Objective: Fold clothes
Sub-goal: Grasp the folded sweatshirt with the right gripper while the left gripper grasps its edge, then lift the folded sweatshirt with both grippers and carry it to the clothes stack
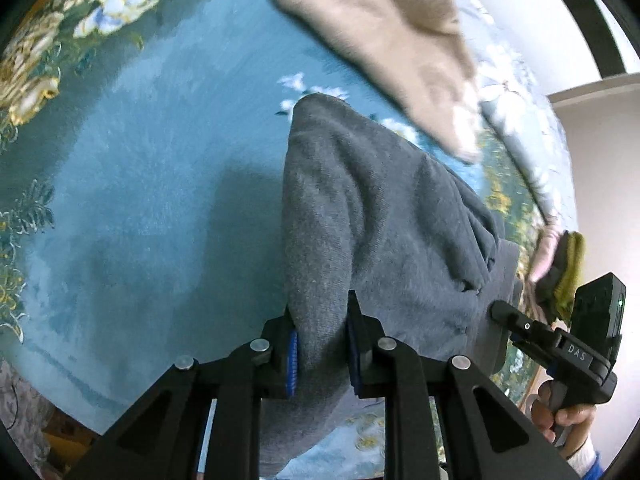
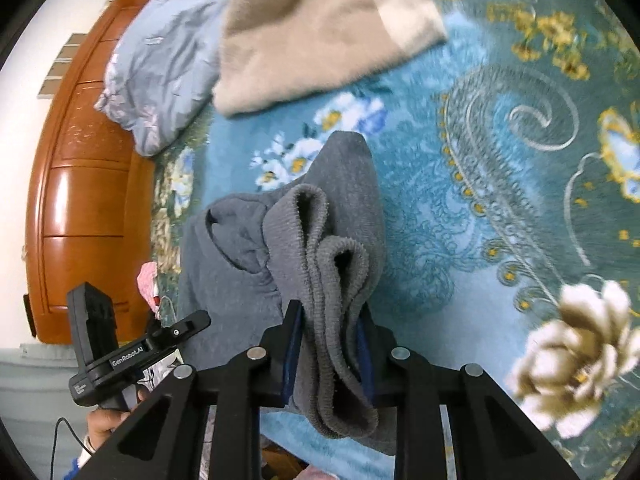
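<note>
A grey knit garment (image 1: 380, 216) hangs bunched between both grippers above a blue floral blanket (image 1: 160, 184). My left gripper (image 1: 320, 344) is shut on one folded edge of it. My right gripper (image 2: 328, 344) is shut on its ribbed hem (image 2: 336, 280), which folds over between the fingers. The garment's body (image 2: 224, 280) droops to the left in the right wrist view. The right gripper also shows in the left wrist view (image 1: 520, 320), and the left gripper shows in the right wrist view (image 2: 188, 326).
A beige garment (image 2: 320, 28) lies on the blanket (image 2: 500, 200) further off; it also shows in the left wrist view (image 1: 400, 40). A pale blue quilt (image 2: 168, 68) lies bunched at the left. A wooden headboard (image 2: 84, 184) stands beyond it.
</note>
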`<state>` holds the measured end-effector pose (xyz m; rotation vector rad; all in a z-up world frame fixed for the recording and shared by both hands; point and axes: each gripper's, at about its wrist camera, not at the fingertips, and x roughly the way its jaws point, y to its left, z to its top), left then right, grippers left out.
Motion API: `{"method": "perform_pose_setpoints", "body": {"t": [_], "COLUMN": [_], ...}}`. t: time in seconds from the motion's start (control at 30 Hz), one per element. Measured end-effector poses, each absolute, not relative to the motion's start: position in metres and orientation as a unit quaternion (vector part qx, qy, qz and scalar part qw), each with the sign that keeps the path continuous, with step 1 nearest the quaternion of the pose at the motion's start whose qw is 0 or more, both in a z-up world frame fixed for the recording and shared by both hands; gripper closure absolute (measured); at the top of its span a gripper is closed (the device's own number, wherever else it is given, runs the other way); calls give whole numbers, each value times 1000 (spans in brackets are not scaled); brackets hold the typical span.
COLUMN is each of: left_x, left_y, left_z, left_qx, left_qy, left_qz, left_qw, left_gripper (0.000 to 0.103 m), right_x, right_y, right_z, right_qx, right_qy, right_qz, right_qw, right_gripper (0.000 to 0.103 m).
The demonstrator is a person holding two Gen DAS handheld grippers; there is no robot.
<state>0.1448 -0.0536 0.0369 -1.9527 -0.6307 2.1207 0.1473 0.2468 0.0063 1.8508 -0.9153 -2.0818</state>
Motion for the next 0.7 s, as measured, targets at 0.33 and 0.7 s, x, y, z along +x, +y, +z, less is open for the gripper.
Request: {"method": "perform_pose_setpoints", "body": {"t": [0.33,0.7], "left_x": [161,189], "left_y": [-50,-33], "left_z": [127,212], "left_qx": [-589,-533], "left_qy": [-195,-154], "left_qz": [762,791], "left_qw": [184,256], "left_gripper": [83,83], "right_x": [190,250], "right_y": [241,238], "right_z": [117,216], "right_qx": [566,478], "right_qy": [-294,-301], "right_qz": [-767,-824], "right_qw": [76,39], "right_gripper": [76,76]}}
